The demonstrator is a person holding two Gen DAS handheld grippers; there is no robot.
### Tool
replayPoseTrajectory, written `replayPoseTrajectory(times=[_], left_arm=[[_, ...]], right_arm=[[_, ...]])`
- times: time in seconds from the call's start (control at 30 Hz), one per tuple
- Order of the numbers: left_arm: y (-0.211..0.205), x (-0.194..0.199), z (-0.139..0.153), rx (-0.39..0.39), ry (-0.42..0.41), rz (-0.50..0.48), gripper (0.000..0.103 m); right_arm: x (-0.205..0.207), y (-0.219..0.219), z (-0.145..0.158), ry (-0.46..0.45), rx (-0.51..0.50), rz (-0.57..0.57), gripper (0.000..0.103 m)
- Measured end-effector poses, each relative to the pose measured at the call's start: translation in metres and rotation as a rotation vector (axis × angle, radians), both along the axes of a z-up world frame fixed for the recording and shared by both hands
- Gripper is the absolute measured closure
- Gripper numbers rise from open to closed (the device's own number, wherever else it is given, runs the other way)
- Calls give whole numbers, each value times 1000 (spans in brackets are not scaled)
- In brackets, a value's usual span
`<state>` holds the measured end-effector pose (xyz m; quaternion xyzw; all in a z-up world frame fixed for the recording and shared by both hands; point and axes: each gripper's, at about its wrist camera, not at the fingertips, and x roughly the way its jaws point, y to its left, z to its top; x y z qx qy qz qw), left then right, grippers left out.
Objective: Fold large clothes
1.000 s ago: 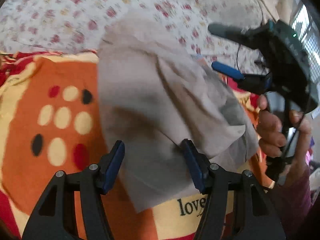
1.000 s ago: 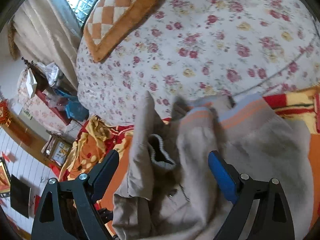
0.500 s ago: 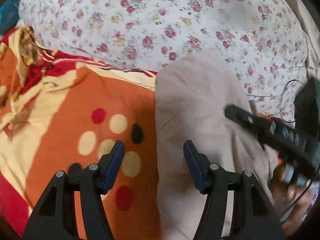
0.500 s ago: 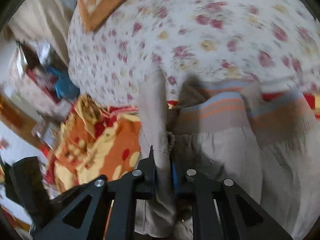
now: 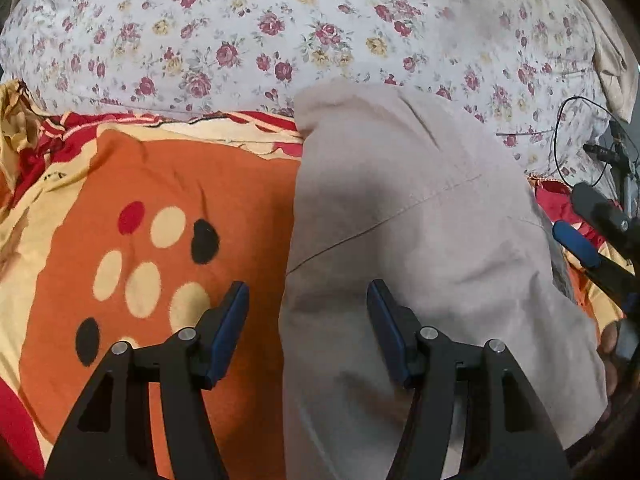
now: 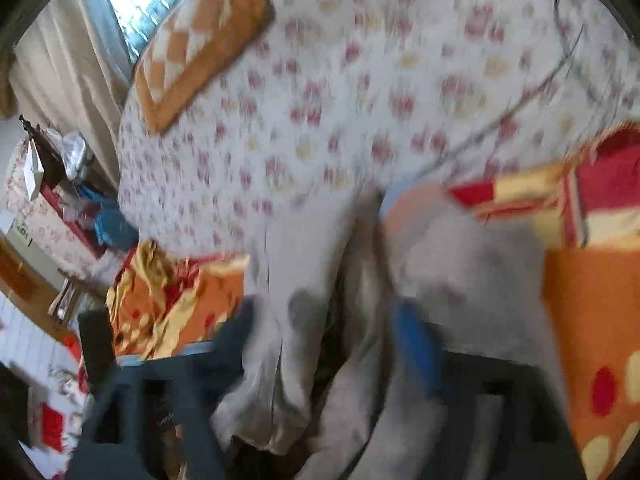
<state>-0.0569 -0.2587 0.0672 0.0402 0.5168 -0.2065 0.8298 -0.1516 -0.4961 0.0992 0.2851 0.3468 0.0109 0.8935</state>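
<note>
Left tongs (image 5: 306, 322) stand part open, gripping nothing; the garment's (image 5: 420, 240) left edge runs between the pads. Right tongs (image 6: 324, 332) are opening, blurred, folds of the garment (image 6: 304, 280) between the fingers, unclamped. The garment, beige, lies on the orange blanket (image 5: 160, 184), its far end touching the floral sheet (image 5: 280, 20). A checked cushion (image 6: 200, 44) lies farther off on the sheet.
</note>
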Motion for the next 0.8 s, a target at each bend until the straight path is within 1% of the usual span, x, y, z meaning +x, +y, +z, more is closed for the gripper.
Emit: replayPoseTrajectory(times=[0.03, 0.07, 0.13, 0.17, 0.2, 0.23, 0.27, 0.3, 0.33, 0.4, 0.47, 0.53, 0.57, 0.6, 0.67, 0.7, 0.73, 0.77, 0.8], left_arm=[[0, 1, -1, -4, 5, 3, 43], [1, 1, -2, -7, 8, 5, 43], [1, -1, -3, -4, 1, 8, 43], [1, -1, -3, 0, -3, 9, 43], [0, -4, -2, 7, -9, 7, 43], [-1, -4, -1, 15, -13, 6, 43], [-1, -5, 0, 27, -14, 4, 43], [-1, -5, 2, 35, -17, 1, 43], [-1, -6, 5, 36, -17, -3, 43], [-3, -7, 14, 26, -17, -18, 43], [-5, -11, 27, 4, -45, -26, 43], [-9, -16, 39, -30, -74, -30, 43], [-12, -18, 42, -47, -77, -34, 42], [-17, -19, 41, -59, -69, -42, 40], [-29, -21, 33, -45, -41, -66, 37], [-39, -22, 25, -14, -29, -87, 37], [-48, -24, 17, 13, -23, -109, 33], [-53, -25, 11, 31, -24, -118, 33], [-57, -26, 6, 49, -32, -113, 33]], right_arm=[[6, 0, -1, 12, -1, 11, 14], [15, 1, -5, 43, 12, 35, 14], [33, 8, -20, 95, 58, 82, 14], [39, 12, -24, 107, 68, 102, 15], [45, 18, -30, 130, 58, 124, 27], [50, 26, -34, 150, 33, 140, 42], [51, 31, -35, 152, 22, 146, 74], [48, 32, -33, 136, 18, 148, 82], [44, 34, -30, 112, 11, 149, 86], [33, 37, -18, 72, -14, 165, 90], [18, 33, -1, 29, -19, 162, 90], [1, 21, 15, -17, -11, 142, 91], [-9, 13, 23, -37, -9, 123, 91], [-18, 5, 27, -42, -30, 96, 91], [-21, -6, 24, -9, -100, 51, 91], [-19, -14, 15, 36, -164, 8, 91], [-15, -21, 4, 81, -205, -23, 91], [-11, -28, -7, 120, -210, -41, 91], [-7, -36, -21, 161, -187, -50, 89]])
